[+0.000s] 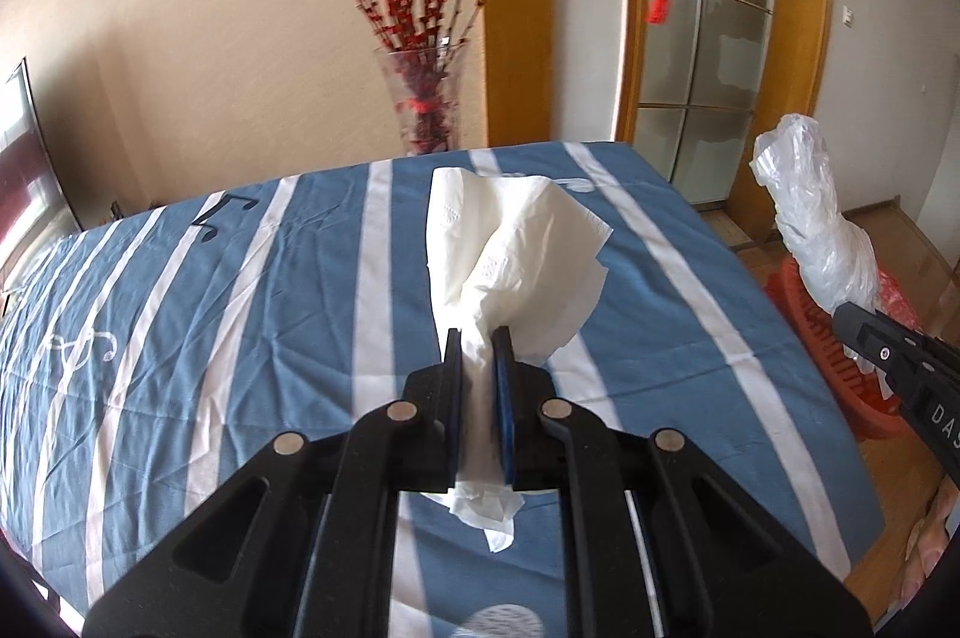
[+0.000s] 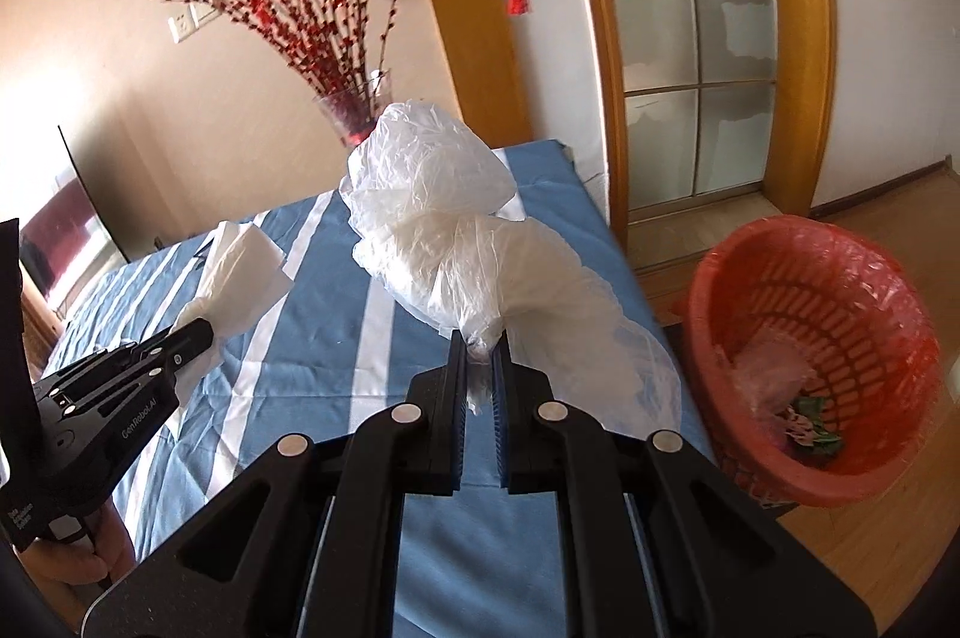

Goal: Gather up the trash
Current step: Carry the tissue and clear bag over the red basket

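1. The tissue (image 1: pixel 516 242) is pinched between the jaws of the left gripper (image 1: pixel 478 338); it is crumpled, fans upward past the fingertips, and hangs above the middle of the bed (image 1: pixel 240 278), clear of the striped cover.
2. The plastic bag (image 2: pixel 456 230) is clamped in the right gripper (image 2: pixel 478 341); it bunches up in a loose white wad over the right edge of the bed, with one fold trailing down beside the jaws.
3. Both pieces of trash are therefore off the bed and carried, neither yet dropped.
4. The red basket (image 2: pixel 750 254) stands on the wooden floor just off the bed's right edge; it is lined with a thin red bag and already holds some scraps at the bottom, green bits among them.
5. What is left, as I judge it: carry both grippers over the basket rim and let go; the plastic bag is nearer to it, the tissue further.
6. No other trash shows on the visible part of the cover; a vase (image 1: pixel 426 98) of red branches stands beyond the bed's far edge.
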Demonstrator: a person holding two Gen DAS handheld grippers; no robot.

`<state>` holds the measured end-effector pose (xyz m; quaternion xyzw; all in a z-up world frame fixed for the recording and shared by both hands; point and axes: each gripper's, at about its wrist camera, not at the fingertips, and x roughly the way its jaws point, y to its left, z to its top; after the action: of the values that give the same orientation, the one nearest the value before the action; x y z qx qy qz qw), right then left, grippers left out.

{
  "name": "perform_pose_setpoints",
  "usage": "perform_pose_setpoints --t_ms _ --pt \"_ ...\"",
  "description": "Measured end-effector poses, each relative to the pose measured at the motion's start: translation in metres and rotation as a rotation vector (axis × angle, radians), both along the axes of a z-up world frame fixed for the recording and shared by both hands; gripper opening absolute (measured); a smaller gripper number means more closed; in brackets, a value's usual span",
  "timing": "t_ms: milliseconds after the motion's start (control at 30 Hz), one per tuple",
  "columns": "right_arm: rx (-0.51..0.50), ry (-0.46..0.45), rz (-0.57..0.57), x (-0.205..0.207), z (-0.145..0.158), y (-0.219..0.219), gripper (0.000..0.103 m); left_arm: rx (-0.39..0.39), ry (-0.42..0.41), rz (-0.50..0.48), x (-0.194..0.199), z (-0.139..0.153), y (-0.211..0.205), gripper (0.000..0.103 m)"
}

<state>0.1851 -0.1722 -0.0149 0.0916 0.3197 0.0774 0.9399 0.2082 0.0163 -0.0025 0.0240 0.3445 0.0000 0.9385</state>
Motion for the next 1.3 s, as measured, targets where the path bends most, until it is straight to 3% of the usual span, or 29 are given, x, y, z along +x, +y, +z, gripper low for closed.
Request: perform_pose_setpoints --t_ms 867,1300 --pt "0.046 0.016 -0.177 -0.015 -0.018 -0.099 0.009 0.042 0.032 -0.185 0.008 -0.016 -0.117 0.011" --pt "0.084 0.034 -0.342 -0.024 -0.030 -0.177 0.009 -0.082 0.080 -0.385 0.016 -0.019 -0.199 0.011"
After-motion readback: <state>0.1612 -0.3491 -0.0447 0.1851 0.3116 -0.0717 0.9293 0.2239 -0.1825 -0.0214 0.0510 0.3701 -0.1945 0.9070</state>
